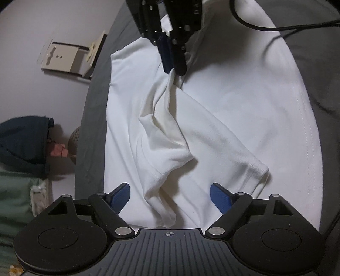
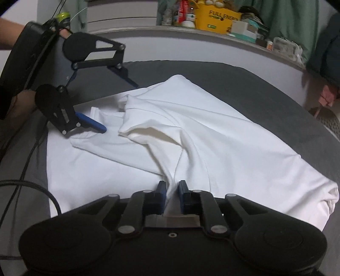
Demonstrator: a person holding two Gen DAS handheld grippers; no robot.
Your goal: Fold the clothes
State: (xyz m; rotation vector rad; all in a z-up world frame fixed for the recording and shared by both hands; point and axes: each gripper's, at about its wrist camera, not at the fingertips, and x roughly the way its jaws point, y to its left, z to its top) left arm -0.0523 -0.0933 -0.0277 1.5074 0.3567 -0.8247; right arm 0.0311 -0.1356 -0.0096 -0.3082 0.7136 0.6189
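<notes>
A white T-shirt (image 1: 223, 110) lies rumpled on a grey sheet (image 1: 93, 118). In the left wrist view my right gripper (image 1: 175, 71) comes in from the top, shut on a pinched ridge of the shirt's fabric. The right wrist view shows the same pinch, with the cloth (image 2: 191, 135) squeezed between the blue pads of that gripper (image 2: 171, 191). My left gripper (image 1: 170, 197) stands open over the shirt, a loose sleeve fold lying between its fingers without the pads pressing it. From the right wrist view it (image 2: 118, 106) sits at the shirt's far left edge, its lower fingertip (image 2: 99, 127) at the cloth.
A black cable (image 1: 265, 26) crosses the shirt's top right, and cables (image 2: 27, 184) trail over the sheet's left side. Beyond the bed are a cardboard box (image 1: 65, 59), dark blue clothing (image 1: 23, 144), and a cluttered ledge with a yellow box (image 2: 216, 19). A hand (image 2: 23, 106) holds the left gripper.
</notes>
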